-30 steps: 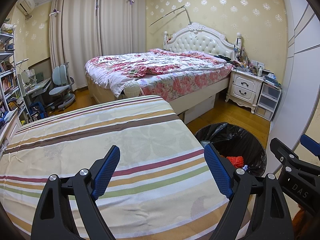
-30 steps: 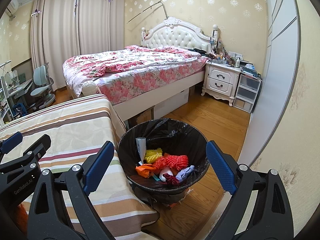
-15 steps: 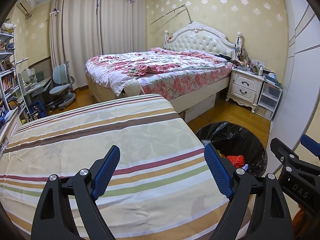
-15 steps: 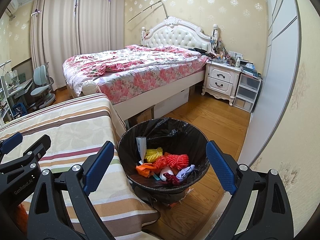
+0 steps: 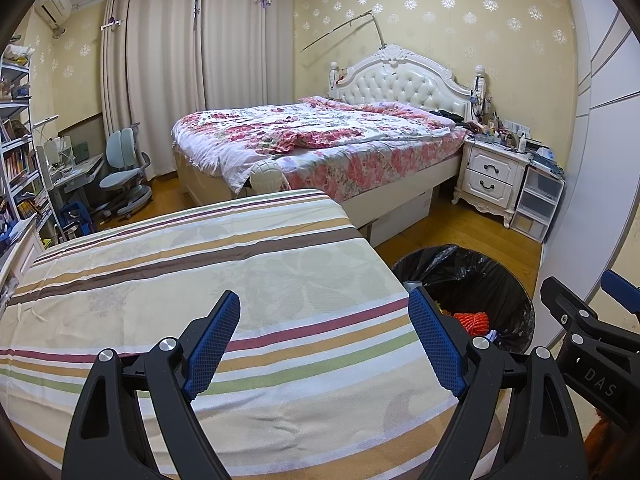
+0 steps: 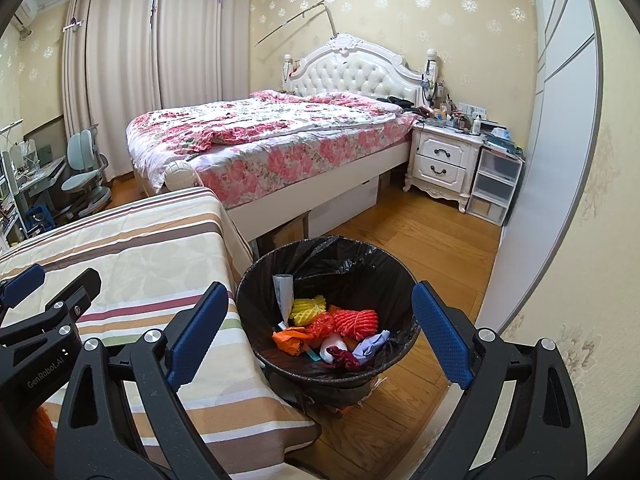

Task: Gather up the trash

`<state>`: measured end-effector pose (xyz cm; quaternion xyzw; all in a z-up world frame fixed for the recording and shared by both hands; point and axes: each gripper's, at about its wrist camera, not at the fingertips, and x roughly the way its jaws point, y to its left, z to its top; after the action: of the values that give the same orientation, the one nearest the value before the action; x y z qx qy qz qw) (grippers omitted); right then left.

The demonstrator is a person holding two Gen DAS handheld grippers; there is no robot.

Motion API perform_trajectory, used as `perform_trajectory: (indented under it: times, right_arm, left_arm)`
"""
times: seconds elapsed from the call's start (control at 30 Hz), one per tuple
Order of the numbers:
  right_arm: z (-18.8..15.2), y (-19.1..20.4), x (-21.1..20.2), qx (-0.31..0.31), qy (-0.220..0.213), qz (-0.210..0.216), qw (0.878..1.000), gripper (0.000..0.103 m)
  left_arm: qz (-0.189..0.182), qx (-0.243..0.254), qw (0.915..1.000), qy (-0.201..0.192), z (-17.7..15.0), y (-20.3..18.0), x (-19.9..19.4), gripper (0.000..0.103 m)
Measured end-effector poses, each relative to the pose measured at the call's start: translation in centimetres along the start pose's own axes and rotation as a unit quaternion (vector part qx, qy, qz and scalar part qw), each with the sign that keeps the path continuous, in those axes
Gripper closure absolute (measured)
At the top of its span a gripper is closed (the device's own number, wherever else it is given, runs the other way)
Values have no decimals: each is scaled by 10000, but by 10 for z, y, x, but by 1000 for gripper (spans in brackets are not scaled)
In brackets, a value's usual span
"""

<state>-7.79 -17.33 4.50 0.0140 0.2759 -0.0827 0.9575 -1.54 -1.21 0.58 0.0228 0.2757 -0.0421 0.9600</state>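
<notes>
Left gripper [image 5: 324, 340] hangs over the striped cloth [image 5: 192, 280], jaws spread wide, nothing between the blue pads [image 5: 212, 340]. Cloth under it is bare, no trash on it.

Right gripper [image 6: 320, 332] sits over the bin [image 6: 256, 300], jaws also wide apart and empty. Each gripper shows in the other's view: the right one at 4 o'clock in the left view [image 5: 588, 344], the left one at 8 o'clock in the right view [image 6: 44, 320].

Bin stands on the wood floor [image 6: 432, 248], just beside the cloth's right edge, black liner [image 6: 340, 256] inside. In the left view it sits at 4 o'clock [image 5: 480, 276], partly hidden behind the right pad.

Trash is all in the bin, piled at the bottom:
- red net [image 6: 358, 320] at centre, also visible in the left view [image 5: 474, 320]
- yellow net [image 6: 308, 308] at 10 o'clock of the red one, touching it
- orange wad [image 6: 292, 340] at 8 o'clock of the pile
- white cup [image 6: 334, 350] and lilac scrap [image 6: 374, 342] at 6 and 4 o'clock
- grey-white wrapper [image 6: 285, 292] standing up against the left wall
- dark red bit at the front, probably cloth; too small to tell

Something orange-tinged under the bin's base at 6 o'clock; can't tell what.

Background: floral bed [image 6: 272, 136] at 12 o'clock, nightstand [image 6: 444, 160] at 2 o'clock, chair [image 6: 82, 172] at 9 o'clock.
</notes>
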Motion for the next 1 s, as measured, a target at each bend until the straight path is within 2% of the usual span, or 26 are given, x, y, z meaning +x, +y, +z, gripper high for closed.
perform_trajectory:
  times: [0.37, 0.67, 1.0]
  right_arm:
    - [0, 0, 0, -1, 3, 1, 10000, 12]
    - [0, 1, 0, -2, 0, 10, 10000, 12]
    - [-1, 13, -2, -72, 4, 54, 10000, 12]
  left_arm:
    - [-2, 18, 9999, -151, 3, 1, -4, 20]
    - [-119, -42, 9999, -94, 2, 2, -2, 20]
    - [137, 32, 9999, -92, -1, 8, -1, 20]
